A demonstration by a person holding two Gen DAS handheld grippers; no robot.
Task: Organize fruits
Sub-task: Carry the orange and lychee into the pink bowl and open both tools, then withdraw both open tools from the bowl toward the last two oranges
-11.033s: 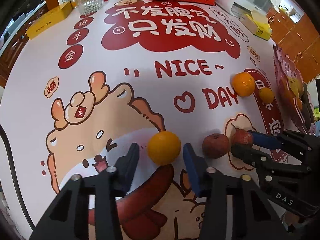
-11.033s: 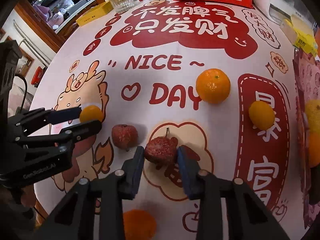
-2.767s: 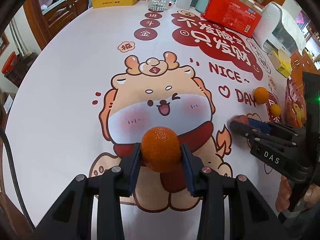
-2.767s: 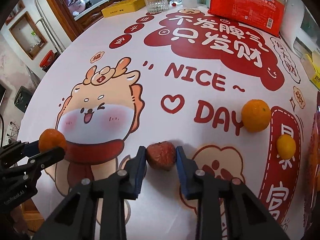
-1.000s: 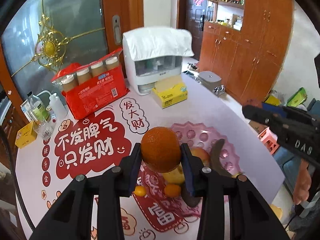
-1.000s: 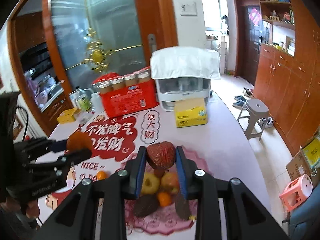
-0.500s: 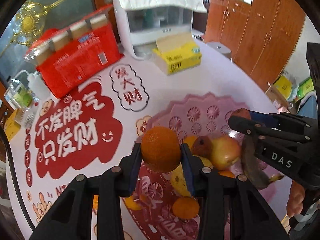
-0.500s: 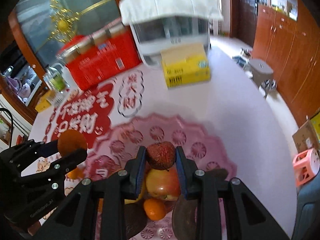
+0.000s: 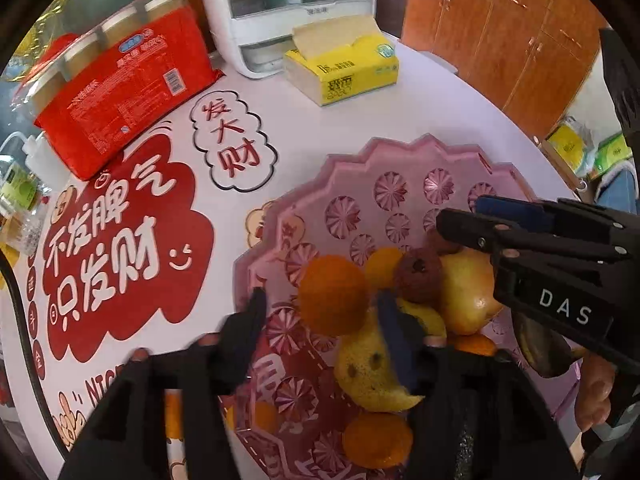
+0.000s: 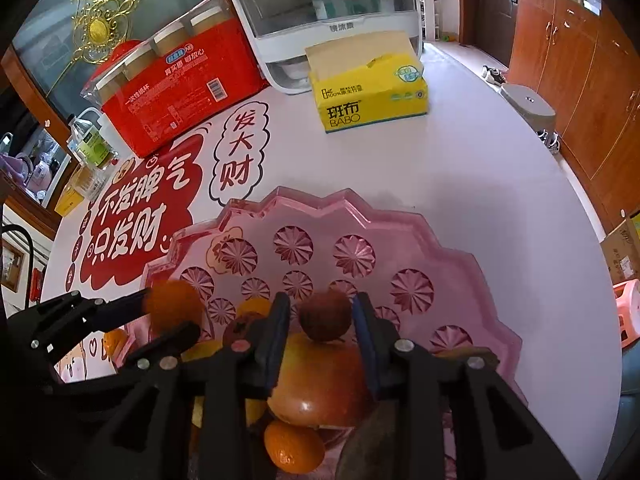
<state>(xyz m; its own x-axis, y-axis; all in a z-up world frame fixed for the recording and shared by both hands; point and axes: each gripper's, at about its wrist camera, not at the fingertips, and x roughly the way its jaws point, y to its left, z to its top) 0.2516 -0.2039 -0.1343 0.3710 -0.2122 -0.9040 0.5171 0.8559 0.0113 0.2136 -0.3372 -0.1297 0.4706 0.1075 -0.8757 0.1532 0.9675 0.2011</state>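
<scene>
A pink scalloped plate (image 9: pixel 400 148) (image 10: pixel 320 196) holds an apple (image 9: pixel 468 292) (image 10: pixel 320 384), a yellow fruit (image 9: pixel 372 360), a small mandarin (image 9: pixel 376 436) (image 10: pixel 294 446) and a dark red fruit (image 9: pixel 418 276). My left gripper (image 9: pixel 320 300) (image 10: pixel 170 312) is low over the plate's left side. Its jaws are opening and an orange (image 9: pixel 332 296) (image 10: pixel 174 304) sits loose between them with gaps. My right gripper (image 10: pixel 321 304) (image 9: pixel 460 212) is opening too. A red-brown rough fruit (image 10: pixel 326 316) lies between its fingers on top of the apple.
Behind the plate stand a red pack of cups (image 9: pixel 120 92) (image 10: pixel 180 92), a yellow tissue box (image 9: pixel 344 72) (image 10: pixel 372 92) and a white appliance (image 9: pixel 288 12). One orange (image 10: pixel 114 340) lies on the printed tablecloth left of the plate. The table's edge curves close on the right.
Both grippers have dropped down onto the pink plate. Each pair of jaws, shut on its fruit before, has parted, leaving the orange and the red-brown fruit loose in the plate.
</scene>
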